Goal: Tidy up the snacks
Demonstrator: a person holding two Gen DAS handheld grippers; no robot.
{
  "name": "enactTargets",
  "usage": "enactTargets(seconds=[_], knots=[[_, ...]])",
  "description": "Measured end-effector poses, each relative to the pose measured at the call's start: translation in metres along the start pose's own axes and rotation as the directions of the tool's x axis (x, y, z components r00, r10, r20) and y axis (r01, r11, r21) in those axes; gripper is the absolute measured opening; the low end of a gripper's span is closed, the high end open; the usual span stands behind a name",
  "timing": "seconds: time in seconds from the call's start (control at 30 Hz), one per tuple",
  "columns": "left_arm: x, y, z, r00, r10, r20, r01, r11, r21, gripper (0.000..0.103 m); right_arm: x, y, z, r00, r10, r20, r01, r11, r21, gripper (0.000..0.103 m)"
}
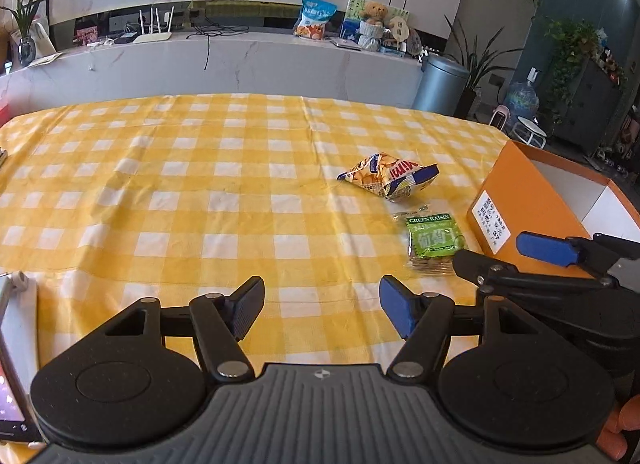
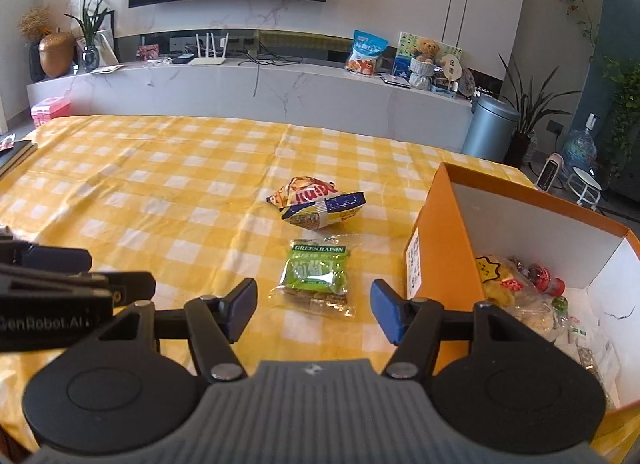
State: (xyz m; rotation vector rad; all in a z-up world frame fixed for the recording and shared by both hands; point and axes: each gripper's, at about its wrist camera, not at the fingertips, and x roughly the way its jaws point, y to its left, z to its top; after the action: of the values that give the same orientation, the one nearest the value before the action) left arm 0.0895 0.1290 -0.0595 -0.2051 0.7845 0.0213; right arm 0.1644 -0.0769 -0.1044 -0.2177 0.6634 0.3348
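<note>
On the yellow-checked worktop [image 2: 160,184] the green raisin packet [image 2: 318,274] lies flat, just ahead of the right tongs [image 2: 313,310], whose jaws stand apart and empty. At its 12 o'clock lies the Mimi snack bag [image 2: 318,202]; at 3 o'clock stands the orange box [image 2: 440,232] holding snacks. The left tongs [image 1: 321,312] gape, empty, over bare cloth.

Yellow-white checked tablecloth [image 2: 160,184], green raisin packet [image 2: 316,276], orange box [image 2: 436,224]

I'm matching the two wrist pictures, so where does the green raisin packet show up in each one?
Left wrist: green raisin packet, right of centre, beside the orange box.
Right wrist: packet at centre, ahead of the open right gripper.
Shared landmark: the orange box, right of the packet.
</note>
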Motion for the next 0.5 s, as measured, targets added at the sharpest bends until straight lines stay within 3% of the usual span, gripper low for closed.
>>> enactTargets(seconds=[0.23,0.5], knots=[[0.021,0.002,0.011,1.0,0.002,-0.027,-0.002,1.0,0.017,0.075,0.04,0.002,0.016,0.998,-0.023,-0.065,0.026,0.999,0.043,0.061],[0.04,0.005,0.019,0.998,0.028,-0.059,-0.028,1.0,-0.001,0.075,0.078,0.005,0.026,0.988,-0.045,-0.151,0.048,0.999,0.013,0.065]])
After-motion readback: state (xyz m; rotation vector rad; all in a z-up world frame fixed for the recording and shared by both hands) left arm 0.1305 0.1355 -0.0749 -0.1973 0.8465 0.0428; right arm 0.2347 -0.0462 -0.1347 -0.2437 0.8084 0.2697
